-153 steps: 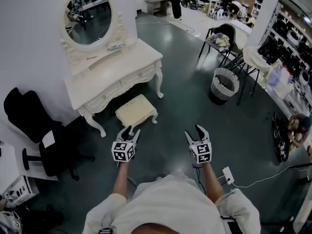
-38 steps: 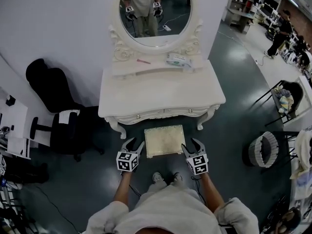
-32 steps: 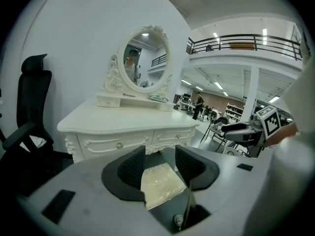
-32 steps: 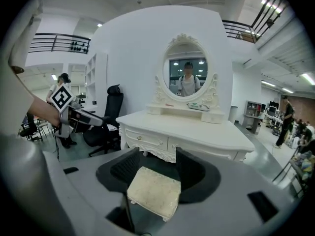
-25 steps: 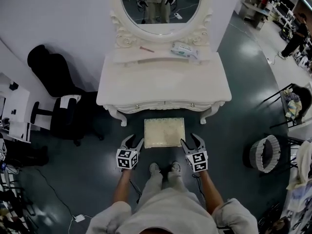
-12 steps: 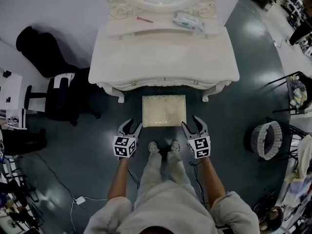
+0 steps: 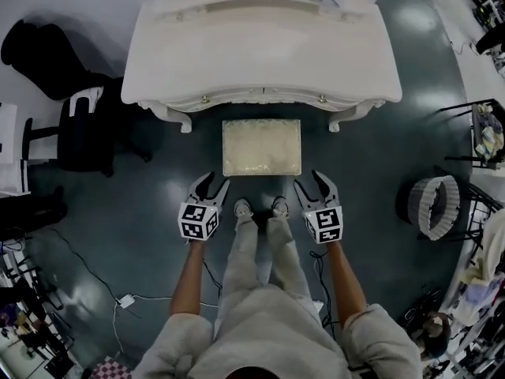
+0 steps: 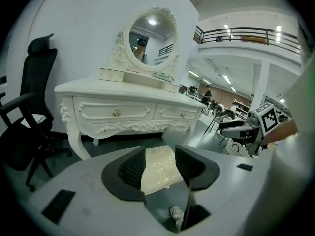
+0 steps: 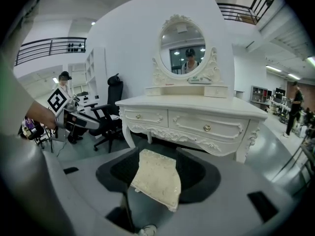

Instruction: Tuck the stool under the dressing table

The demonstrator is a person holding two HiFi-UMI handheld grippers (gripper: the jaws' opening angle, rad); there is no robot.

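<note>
Stool (image 7: 262,147) sits on the dark floor, square to the dressing table (image 7: 260,54), at 12 o'clock from the person's shoes (image 7: 243,208). It is centred between the table's two front legs. The stool's far edge is about level with those legs and just clear of the table's front edge in the head view. The whole cream top is exposed, so it is not under the table.

Left gripper (image 7: 210,184) is off the stool's near-left corner, at 7 o'clock from it. Its fingers are spread with nothing gripped. In the left gripper view the stool top shows through the gap but lies beyond the pads, with no contact.

Right gripper (image 7: 311,182) is off the near-right corner, at 5 o'clock from the stool. Its jaws are likewise apart and empty. In the right gripper view the stool is framed between the pads, farther out. Both grippers are near the stool and apart from it, one either side of the person's legs.

Surroundings:
- Black office chair (image 7: 75,125) at 9 o'clock from the table.
- Slatted round bin (image 7: 439,208) at 3 o'clock from the stool, well apart.
- White power strip (image 7: 126,300) with a cable on the floor at 7 o'clock.
- Oval mirror (image 8: 151,31) stands on the table's back shelf in the left gripper view.
</note>
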